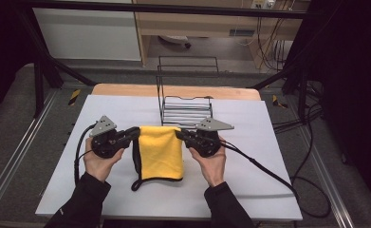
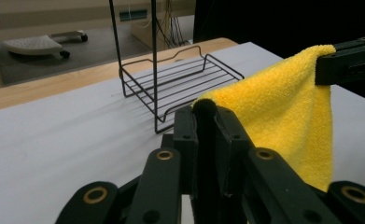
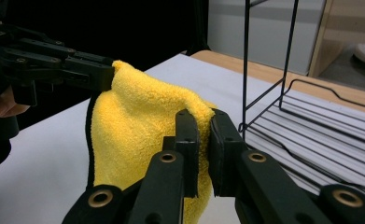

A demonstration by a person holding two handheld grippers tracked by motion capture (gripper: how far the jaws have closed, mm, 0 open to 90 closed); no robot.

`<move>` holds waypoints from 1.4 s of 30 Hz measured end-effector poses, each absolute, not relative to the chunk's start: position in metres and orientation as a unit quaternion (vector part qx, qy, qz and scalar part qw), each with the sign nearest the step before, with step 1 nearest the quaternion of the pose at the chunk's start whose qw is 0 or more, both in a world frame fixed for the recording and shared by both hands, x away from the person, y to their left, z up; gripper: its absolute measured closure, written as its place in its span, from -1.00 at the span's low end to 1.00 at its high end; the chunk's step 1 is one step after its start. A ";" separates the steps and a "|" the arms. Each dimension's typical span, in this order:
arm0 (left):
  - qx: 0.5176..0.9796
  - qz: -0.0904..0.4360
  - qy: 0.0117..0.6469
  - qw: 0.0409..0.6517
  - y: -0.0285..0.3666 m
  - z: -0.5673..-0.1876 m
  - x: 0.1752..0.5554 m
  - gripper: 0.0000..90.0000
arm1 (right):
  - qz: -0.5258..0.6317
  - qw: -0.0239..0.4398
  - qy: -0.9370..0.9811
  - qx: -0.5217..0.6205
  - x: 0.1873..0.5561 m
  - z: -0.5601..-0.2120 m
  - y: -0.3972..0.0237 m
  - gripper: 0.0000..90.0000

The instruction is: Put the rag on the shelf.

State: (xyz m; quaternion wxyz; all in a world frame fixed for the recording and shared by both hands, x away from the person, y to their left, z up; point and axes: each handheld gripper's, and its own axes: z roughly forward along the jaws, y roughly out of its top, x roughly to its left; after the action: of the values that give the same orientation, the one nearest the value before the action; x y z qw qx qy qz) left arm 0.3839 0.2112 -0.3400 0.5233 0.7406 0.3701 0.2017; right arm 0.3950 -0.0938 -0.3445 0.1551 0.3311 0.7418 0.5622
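1. Two grippers, one cloth (image 1: 161, 151): left gripper (image 1: 134, 134) pinching the near-left top corner, right gripper (image 1: 179, 135) pinching the top corner opposite, fingers pressed together on the yellow terry in both gripper views.
2. Held up off the counter (image 1: 249, 156), just in front of the rack (image 1: 187, 111); top edge stretched level between the two pinches, rest hanging down toward the person, lower hem resting on the counter.
3. Gripped at the corners, probably to keep the cloth spread flat and untwisted, so that it can drape or fold cleanly rather than bunch.
4. Kept well clear of the rack's wire tray, likely to leave room for swinging the cloth forward over it or laying it down.
5. Dark binding (image 1: 136, 183) trailing from the lower left hem, looped on the counter nearest the person; could snag on a wire if dragged.
6. Hands (image 1: 97, 164) level and evenly apart: tension shared, neither corner pulled harder.
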 end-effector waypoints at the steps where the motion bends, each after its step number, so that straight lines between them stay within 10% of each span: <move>1: 0.739 0.204 0.369 0.525 0.211 -0.338 0.383 0.77 | 0.563 0.157 0.741 0.330 0.394 -0.343 -0.095 0.87; 42: 0.683 0.262 0.315 0.605 0.174 -0.287 0.381 0.77 | 0.612 0.256 0.691 0.287 0.378 -0.283 -0.129 0.87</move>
State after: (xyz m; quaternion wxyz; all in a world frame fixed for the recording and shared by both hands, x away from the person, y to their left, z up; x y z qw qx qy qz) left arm 0.3809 0.1739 -0.2874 0.6052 0.6826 0.3147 0.2622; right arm 0.3782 -0.1288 -0.2830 0.2563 0.2873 0.6907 0.6121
